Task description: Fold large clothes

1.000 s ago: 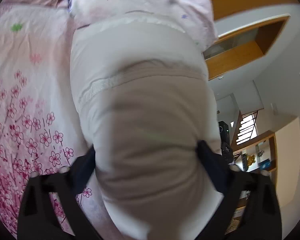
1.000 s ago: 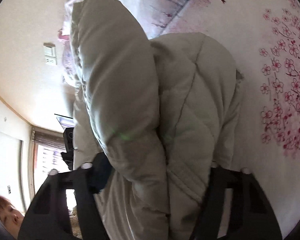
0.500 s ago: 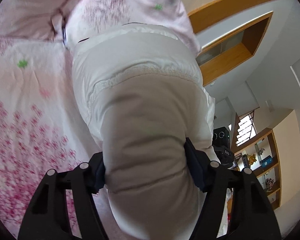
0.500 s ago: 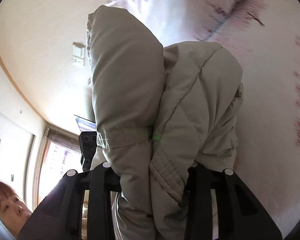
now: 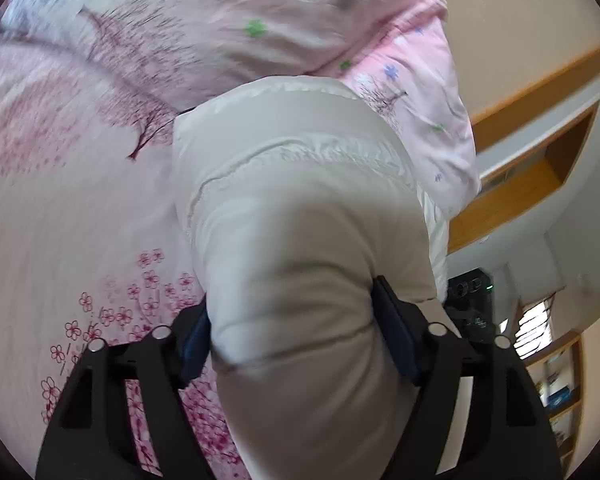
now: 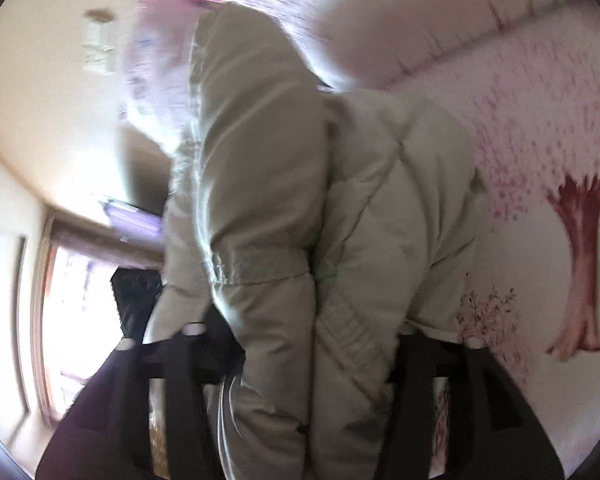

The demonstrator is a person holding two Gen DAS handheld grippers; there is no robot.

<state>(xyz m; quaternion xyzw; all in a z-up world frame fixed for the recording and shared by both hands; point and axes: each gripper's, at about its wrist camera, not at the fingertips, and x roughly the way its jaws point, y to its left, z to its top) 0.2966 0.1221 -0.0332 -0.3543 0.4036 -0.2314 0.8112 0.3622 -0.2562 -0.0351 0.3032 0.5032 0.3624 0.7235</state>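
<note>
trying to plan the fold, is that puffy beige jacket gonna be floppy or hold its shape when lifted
Probably floppy but springy: the jacket bulges thickly between the left gripper, whose jaws are opening. Its quilted padding suggests it is light for its bulk. The smooth shell may slip in the right gripper, also opening.

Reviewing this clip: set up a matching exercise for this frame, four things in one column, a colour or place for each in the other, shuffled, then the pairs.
Things:
1. padded jacket
2. bedsheet
3. tree trunk print
4. wall shelf

Descriptions:
A. dark red, on the sheet to the right of the jacket
B. pale beige, quilted, bunched between the jaws
C. orange-brown wood, set in the wall
D. pink, with blossom print

Pairs: 1-B, 2-D, 3-A, 4-C
</note>
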